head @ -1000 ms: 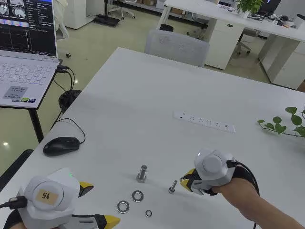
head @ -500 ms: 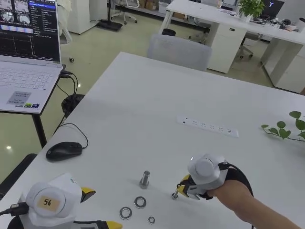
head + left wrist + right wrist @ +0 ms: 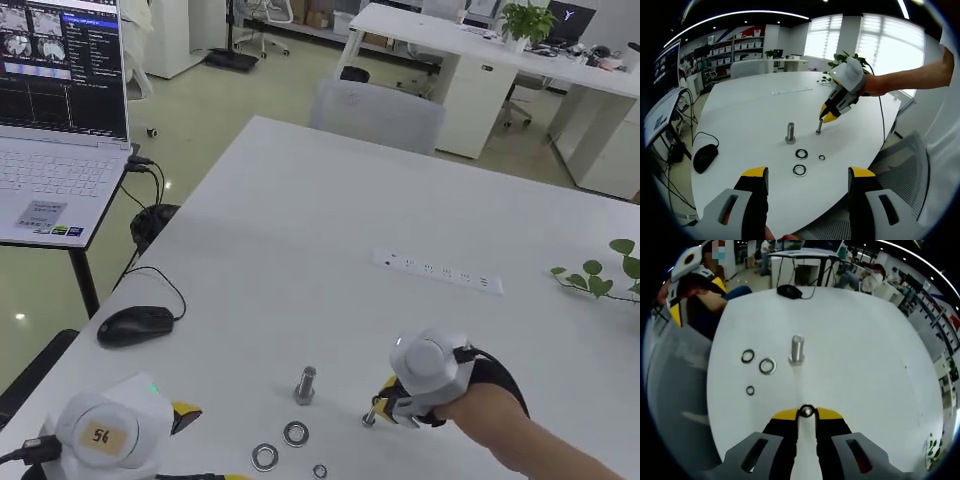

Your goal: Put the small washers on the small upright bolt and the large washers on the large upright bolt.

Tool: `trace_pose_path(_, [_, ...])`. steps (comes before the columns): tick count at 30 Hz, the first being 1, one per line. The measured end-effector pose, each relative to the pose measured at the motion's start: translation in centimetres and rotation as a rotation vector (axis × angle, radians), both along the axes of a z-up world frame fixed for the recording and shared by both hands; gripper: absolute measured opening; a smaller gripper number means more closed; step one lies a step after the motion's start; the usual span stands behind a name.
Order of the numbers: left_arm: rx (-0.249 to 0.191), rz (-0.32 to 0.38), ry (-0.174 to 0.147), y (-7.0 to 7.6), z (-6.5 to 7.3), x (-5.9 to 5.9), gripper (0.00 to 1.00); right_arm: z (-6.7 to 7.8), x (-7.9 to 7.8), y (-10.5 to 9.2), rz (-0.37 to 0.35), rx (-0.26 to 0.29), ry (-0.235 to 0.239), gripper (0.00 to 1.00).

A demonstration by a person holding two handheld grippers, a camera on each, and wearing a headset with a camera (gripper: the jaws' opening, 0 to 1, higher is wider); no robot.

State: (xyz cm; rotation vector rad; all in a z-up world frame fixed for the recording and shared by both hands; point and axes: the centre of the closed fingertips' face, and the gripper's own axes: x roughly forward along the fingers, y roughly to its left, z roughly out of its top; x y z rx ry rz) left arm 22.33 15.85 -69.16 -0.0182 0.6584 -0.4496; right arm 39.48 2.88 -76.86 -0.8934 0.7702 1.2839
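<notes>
Right hand-held gripper (image 3: 806, 415) pinches the head of the small bolt (image 3: 369, 418), which stands upright on the white surface (image 3: 300, 250). Near it, to the left in my head view, the large bolt (image 3: 306, 384) stands upright too. A large washer (image 3: 295, 433), a second large washer (image 3: 265, 457) and a small washer (image 3: 319, 470) lie flat closer to me, near one another but apart. My left hand-held gripper (image 3: 808, 172) hangs by the near edge, jaws spread wide, holding nothing.

White table (image 3: 300, 220); silver washers (image 3: 287, 434) and small bolt (image 3: 818, 128); black mouse (image 3: 135, 325).
</notes>
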Motion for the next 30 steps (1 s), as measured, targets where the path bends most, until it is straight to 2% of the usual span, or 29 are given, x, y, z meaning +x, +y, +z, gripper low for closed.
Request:
trace_pose_path(9, [0.001, -0.004, 0.004, -0.1, -0.2, 0.0, 0.64, -0.7, -0.1, 0.0, 0.013, -0.030, -0.002, 0.13])
trace_pose_path(23, [0.000, 0.009, 0.008, 0.3, -0.3, -0.1, 0.64, -3.4, 0.1, 0.0, 0.003, -0.085, 0.021, 0.13])
trace_pose_path(30, [-0.001, 0.015, 0.008, 0.6, -0.3, -0.1, 0.64, -3.9, 0.2, 0.3, -0.004, -0.093, 0.025, 0.13])
